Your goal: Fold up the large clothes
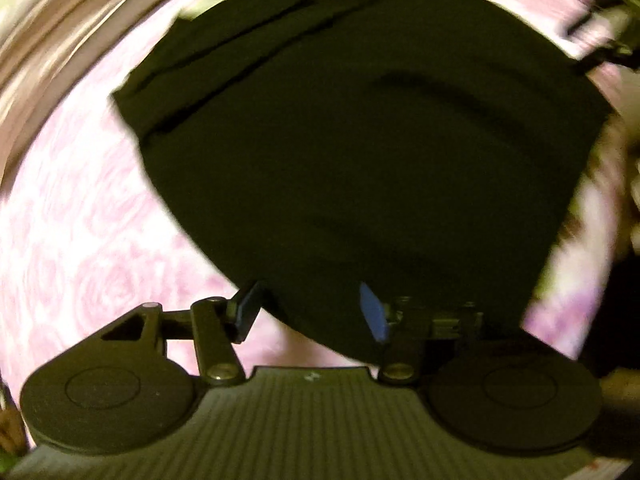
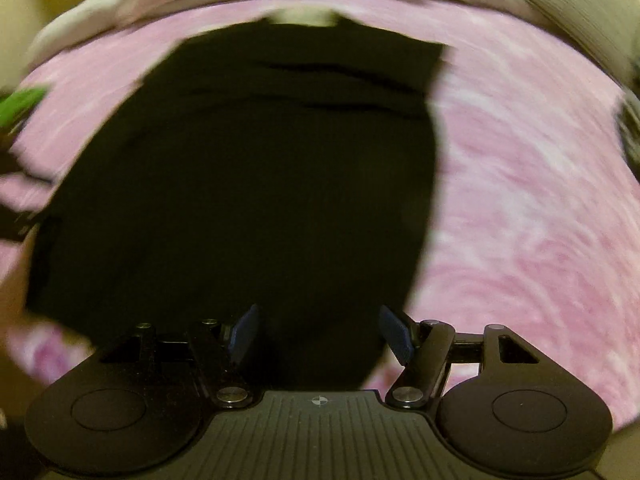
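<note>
A large black garment lies spread on a pink flowered sheet, with folded layers showing as dark creases along its far edge. In the left wrist view my left gripper stands open over the garment's near corner, blue pads wide apart and nothing clamped between them. The right wrist view shows the same garment filling the middle. My right gripper is open above its near edge, fingers spread. Both views are smeared by motion.
The pink flowered sheet surrounds the garment on all sides. A beige edge or wall runs behind it. Something green shows at the far left. A dark blurred shape sits at the upper right.
</note>
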`<state>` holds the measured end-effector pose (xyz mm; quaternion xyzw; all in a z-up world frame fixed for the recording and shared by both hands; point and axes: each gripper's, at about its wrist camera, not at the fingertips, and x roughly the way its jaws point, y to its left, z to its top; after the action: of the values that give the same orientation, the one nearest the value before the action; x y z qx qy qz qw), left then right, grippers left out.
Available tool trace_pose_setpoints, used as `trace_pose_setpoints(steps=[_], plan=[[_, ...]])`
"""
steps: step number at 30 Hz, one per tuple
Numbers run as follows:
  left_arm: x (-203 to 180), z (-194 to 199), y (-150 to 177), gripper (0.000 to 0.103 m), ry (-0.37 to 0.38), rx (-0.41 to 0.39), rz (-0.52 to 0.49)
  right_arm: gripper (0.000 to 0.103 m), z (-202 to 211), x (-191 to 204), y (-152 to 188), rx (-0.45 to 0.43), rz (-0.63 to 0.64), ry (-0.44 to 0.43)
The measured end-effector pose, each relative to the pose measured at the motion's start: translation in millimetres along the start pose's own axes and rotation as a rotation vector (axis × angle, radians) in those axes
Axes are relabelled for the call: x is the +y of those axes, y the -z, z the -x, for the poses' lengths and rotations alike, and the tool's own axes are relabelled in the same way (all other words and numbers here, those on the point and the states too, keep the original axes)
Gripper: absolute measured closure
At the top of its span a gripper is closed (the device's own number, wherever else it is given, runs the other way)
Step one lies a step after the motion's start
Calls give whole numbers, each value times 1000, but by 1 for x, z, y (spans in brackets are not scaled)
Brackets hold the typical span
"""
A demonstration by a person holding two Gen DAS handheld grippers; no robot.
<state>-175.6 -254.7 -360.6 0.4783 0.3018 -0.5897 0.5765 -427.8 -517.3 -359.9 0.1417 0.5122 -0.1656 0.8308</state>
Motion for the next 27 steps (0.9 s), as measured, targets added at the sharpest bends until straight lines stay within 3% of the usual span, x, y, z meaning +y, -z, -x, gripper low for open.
trace_pose_setpoints(steps=[5,8,12,13,14,18,20,24,26,27], plan=[[-55,31,26,51,82,-104,-223,39,0,69,25,6,319,-50],[-88,35,40,49,82,-132,-365,39,-5,93,33,9,433,-79],[-118,19,59,48,-5,-126,-557,39,-12,104,38,-1,449,-95],[-123,17,63,44,-35,-143,-595,39,-14,104,39,-3,449,-93],[-127,14,66,37,-61,-154,-616,39,-13,104,43,-9,451,-87],[-124,6,66,37,-103,-151,-657,39,-6,96,49,-17,449,-69],[-117,4,63,53,-116,-138,-663,39,-1,84,56,-23,456,-60],[-106,-1,56,63,-117,-94,-664,39,7,78,60,-39,460,-52],[-106,3,53,84,-109,-79,-664,39,9,78,61,-51,461,-48],[-104,7,49,87,-103,-79,-647,39,9,79,61,-56,463,-46]])
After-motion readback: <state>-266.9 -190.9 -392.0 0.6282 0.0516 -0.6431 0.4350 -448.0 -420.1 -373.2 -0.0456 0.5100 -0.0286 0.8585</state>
